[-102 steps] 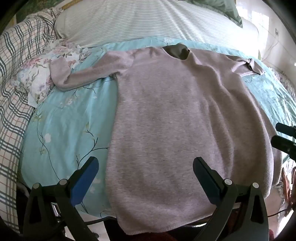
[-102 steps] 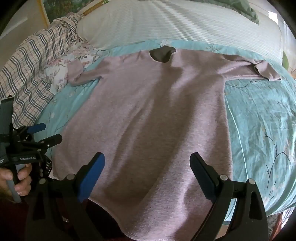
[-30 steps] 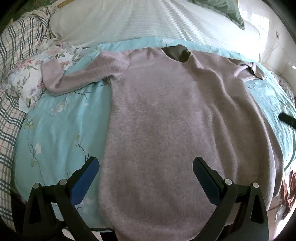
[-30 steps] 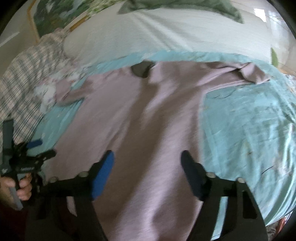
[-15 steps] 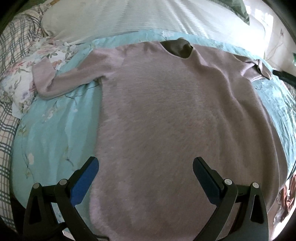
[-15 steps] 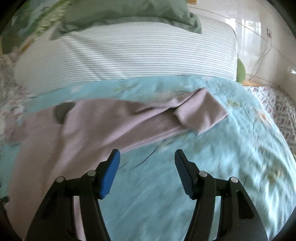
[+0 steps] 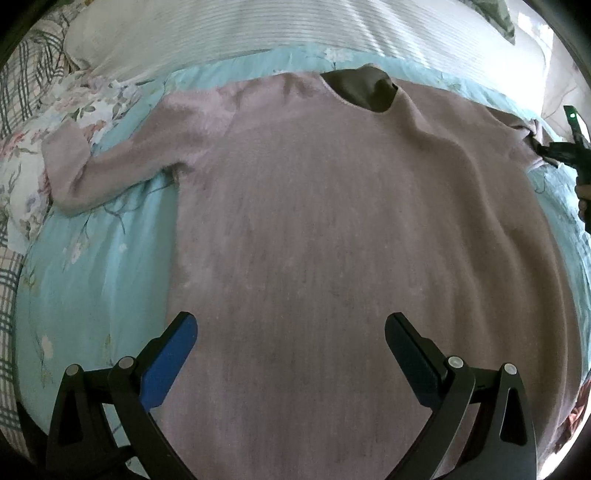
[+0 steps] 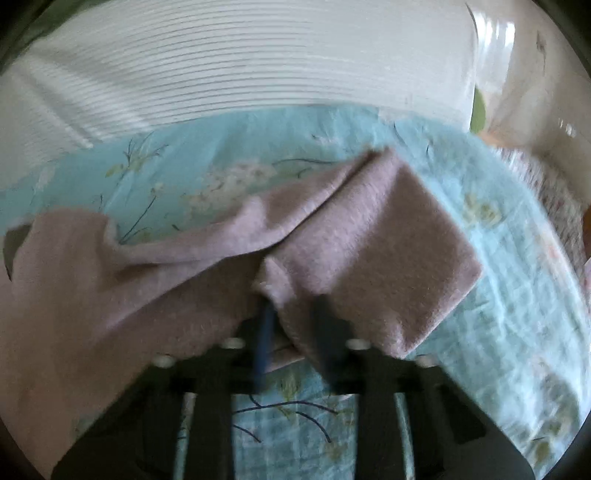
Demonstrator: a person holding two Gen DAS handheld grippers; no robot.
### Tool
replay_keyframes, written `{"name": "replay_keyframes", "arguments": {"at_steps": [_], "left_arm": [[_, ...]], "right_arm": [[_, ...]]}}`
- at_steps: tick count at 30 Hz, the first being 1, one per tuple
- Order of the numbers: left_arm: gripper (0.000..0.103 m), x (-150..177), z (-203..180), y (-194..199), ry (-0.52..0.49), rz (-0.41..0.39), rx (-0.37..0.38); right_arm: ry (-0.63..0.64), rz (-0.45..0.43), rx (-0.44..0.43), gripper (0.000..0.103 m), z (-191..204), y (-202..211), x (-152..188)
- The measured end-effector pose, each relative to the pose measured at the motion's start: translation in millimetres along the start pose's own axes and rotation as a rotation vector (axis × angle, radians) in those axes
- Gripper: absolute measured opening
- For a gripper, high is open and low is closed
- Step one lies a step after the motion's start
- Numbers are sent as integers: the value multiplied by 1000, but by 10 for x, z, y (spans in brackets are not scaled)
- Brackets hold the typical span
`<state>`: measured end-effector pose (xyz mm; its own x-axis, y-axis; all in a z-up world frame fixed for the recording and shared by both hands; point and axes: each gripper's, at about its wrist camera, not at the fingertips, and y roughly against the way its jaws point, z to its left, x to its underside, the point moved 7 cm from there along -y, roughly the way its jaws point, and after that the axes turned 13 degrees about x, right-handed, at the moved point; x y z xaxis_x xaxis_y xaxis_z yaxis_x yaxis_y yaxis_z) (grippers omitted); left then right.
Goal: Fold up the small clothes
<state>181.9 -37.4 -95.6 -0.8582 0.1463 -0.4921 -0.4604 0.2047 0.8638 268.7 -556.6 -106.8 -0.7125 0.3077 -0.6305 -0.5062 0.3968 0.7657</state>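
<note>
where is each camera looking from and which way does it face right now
Left wrist view: sits on the left gripper low over the hem of the pink sweater, facing up the bed toward the striped pillow; its own open fingers show, and the right gripper at the right edge.
Right wrist view: sits on the right gripper close over the sweater's right sleeve, facing the pillow; its fingers pinch the sleeve.
Both views share the sweater, the teal floral sheet and the pillow.
</note>
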Motion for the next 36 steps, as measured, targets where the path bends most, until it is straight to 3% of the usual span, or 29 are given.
{"name": "replay_keyframes", "arguments": {"at_steps": [2,5,9,14,19,25,31,34,36], "left_arm": [[102,-48,7,0,0,-16,5],[102,-79,37,10,19,-31,32],[102,-76,72,52,25,-56,51],[102,-51,125,216,29,-106,103],[102,-55,199,312,44,-143,160],[102,-145,365,239,64,-152,171],[102,-447,597,30,112,-168,221],[101,-656,689,-194,139,-139,247],[101,-793,698,-364,144,-122,264]], "right_arm": [[-14,-44,-34,3,71,244,-16],[-33,-94,-204,3,394,762,15],[5,-95,-460,3,1129,1372,133],[83,-2,-743,3,2341,1821,328],[160,121,-931,3,3541,1999,578],[168,253,-1007,3,4434,1763,774],[191,336,-971,4,4709,1395,849],[195,370,-953,8,4725,1329,873],[161,408,-941,28,4592,1311,866]]}}
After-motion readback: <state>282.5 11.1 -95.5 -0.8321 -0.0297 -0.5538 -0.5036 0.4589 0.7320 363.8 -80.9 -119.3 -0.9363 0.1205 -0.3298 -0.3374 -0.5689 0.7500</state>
